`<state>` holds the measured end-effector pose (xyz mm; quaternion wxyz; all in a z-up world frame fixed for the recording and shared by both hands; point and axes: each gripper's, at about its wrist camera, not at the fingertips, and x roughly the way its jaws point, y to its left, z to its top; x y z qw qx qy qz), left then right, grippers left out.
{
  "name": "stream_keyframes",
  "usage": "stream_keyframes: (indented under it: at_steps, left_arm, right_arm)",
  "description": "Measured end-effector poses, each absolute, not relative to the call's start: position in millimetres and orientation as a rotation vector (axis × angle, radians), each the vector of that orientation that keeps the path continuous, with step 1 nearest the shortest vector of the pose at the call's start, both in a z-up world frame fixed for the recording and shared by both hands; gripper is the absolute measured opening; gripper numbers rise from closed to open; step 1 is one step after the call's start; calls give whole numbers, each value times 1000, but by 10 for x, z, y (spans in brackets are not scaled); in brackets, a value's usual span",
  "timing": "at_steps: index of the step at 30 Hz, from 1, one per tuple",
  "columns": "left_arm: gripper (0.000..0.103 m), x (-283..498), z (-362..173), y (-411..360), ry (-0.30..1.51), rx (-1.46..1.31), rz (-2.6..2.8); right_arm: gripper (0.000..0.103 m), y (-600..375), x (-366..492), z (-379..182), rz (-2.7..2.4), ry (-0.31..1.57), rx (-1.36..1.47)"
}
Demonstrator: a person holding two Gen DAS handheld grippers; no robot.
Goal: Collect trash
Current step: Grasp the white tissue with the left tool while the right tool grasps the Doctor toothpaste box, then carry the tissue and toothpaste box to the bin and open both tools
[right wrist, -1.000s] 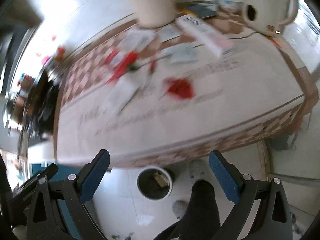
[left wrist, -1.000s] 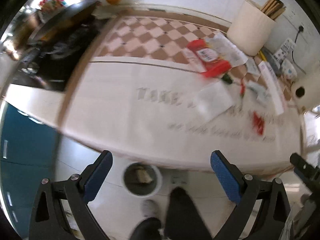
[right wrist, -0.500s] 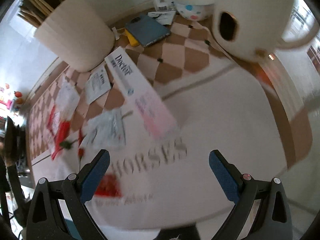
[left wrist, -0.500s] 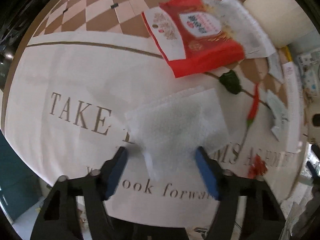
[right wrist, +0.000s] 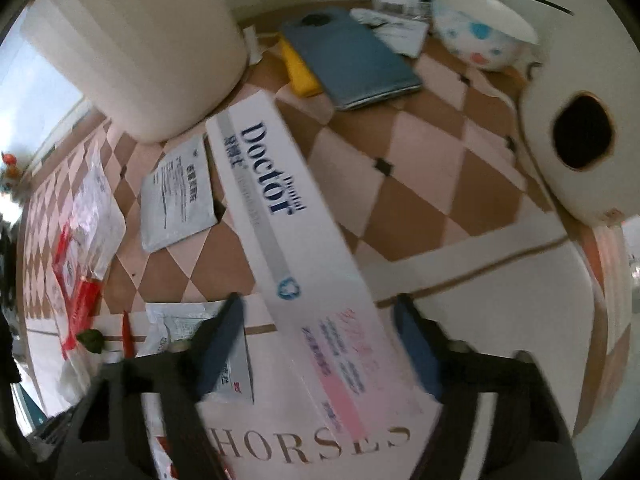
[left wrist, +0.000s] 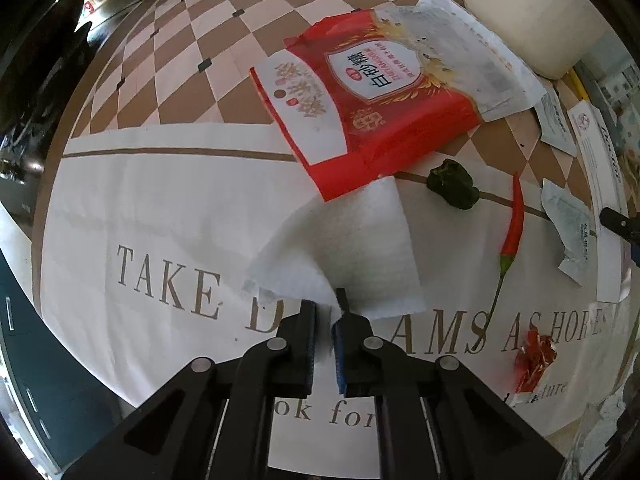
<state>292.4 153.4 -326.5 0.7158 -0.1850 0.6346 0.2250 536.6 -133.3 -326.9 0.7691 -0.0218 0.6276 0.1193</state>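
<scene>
My left gripper (left wrist: 325,312) points straight down and is shut on the near corner of a white paper napkin (left wrist: 352,240), which lies on the lettered tablecloth (left wrist: 160,208). Behind the napkin lie a red sugar bag (left wrist: 372,92), a dark green pepper piece (left wrist: 452,190), a red chili (left wrist: 514,224) and a crumpled red wrapper (left wrist: 534,360). My right gripper (right wrist: 320,320) straddles the near end of a long white toothpaste box (right wrist: 280,208). Its jaws are closing, with a gap showing between the left pad and the box.
A tall cream container (right wrist: 132,40) stands behind the box, with white sachets (right wrist: 180,196) beside it. A blue phone (right wrist: 352,64), a spotted bowl (right wrist: 480,28) and a white kettle (right wrist: 580,140) crowd the back right. The table edge runs along the right.
Both grippers came in over the table and dropped low. The left one closed on the napkin's corner. The right one reached the toothpaste box and its jaws narrowed around it.
</scene>
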Motion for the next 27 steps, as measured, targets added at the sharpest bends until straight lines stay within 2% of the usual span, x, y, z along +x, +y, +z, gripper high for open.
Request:
stream_keyframes:
  at_steps: [1, 13, 27]
  left_arm:
    - [5, 2927, -3268, 1512, 1404, -403, 499]
    - [3, 2946, -3123, 1555, 1377, -396, 519]
    - [3, 2554, -2397, 1327, 1214, -249, 523]
  right_arm:
    - [60, -1296, 5377, -3304, 258, 1363, -70]
    - [56, -1344, 5354, -3341, 297, 1347, -54]
    - [50, -1668, 4791, -2791, 362, 1278, 45]
